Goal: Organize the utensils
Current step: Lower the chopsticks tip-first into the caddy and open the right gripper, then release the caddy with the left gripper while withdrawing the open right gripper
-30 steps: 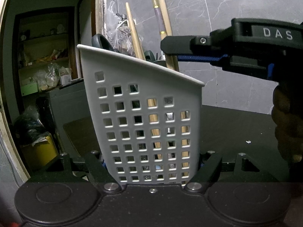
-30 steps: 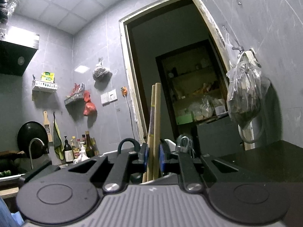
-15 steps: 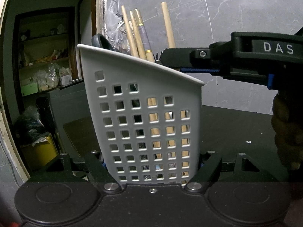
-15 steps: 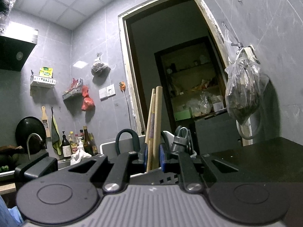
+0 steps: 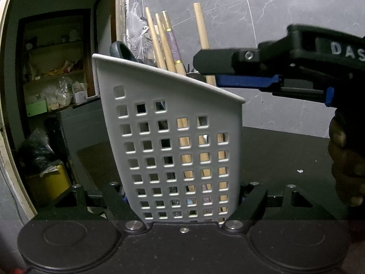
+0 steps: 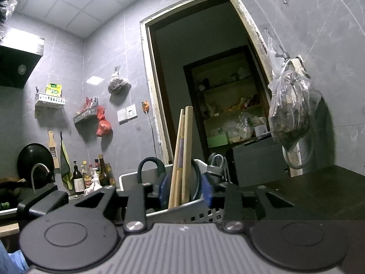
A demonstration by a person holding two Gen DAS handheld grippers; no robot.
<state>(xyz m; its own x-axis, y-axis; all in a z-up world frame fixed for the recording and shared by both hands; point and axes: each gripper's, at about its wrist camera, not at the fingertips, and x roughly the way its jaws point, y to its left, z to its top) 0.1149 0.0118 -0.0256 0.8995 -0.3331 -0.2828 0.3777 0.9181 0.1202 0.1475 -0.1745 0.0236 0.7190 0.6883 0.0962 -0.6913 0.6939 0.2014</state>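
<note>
A: Left gripper [image 5: 182,202]?
B: Jaws clamped on either side of the white perforated utensil holder [image 5: 173,137], which stands upright on the dark surface [image 5: 285,150].

A: Right gripper [image 6: 183,190]?
B: Level with the holder's rim. Jaws have just been opening; now spread, with the wooden chopsticks [image 6: 182,155] between them, pads apart from the wood.

A: Chopsticks' place?
B: Standing in the holder, leaning, beside a dark-handled utensil [image 5: 122,51].

Both wrist views close, sharing utensil basket [image 5: 173,137].
</note>
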